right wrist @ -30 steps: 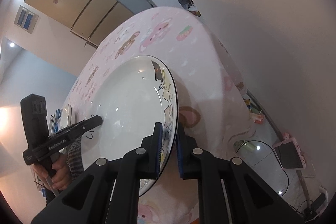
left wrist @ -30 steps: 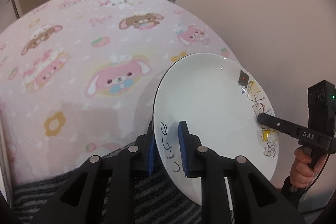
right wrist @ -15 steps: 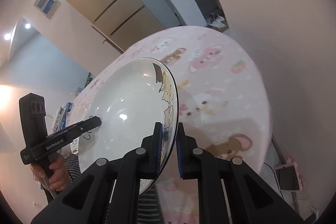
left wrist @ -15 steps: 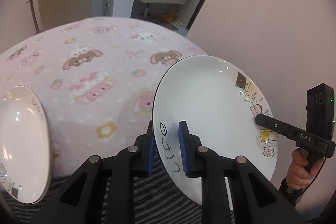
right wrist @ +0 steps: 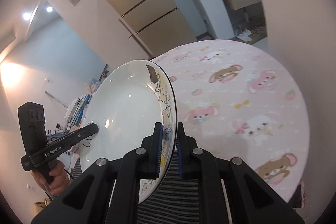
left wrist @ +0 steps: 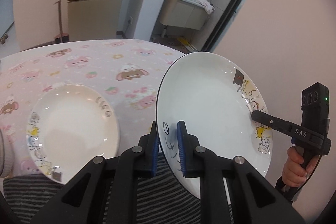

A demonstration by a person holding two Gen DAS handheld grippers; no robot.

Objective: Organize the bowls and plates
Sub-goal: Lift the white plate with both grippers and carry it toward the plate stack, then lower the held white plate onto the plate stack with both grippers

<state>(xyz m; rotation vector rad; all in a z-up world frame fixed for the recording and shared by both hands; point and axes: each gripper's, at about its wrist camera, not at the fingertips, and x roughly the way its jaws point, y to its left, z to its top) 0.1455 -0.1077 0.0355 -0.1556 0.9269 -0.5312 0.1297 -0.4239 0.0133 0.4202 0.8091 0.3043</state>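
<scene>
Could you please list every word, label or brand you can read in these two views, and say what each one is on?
"DAS": on the side of the right gripper, seen from the left wrist.
"GenRobot.AI": on the side of the left gripper, seen from the right wrist.
Black handwriting on the rim of the held plate: partly hidden by the gripper, not readable.
Dark marks on the rim of the second plate on the table: too blurred to read.

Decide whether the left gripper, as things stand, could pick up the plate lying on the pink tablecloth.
Probably not yet. The left gripper is shut on the rim of the held plate, as is the right gripper. The plate on the tablecloth lies uncovered, so only that load blocks it.
</scene>
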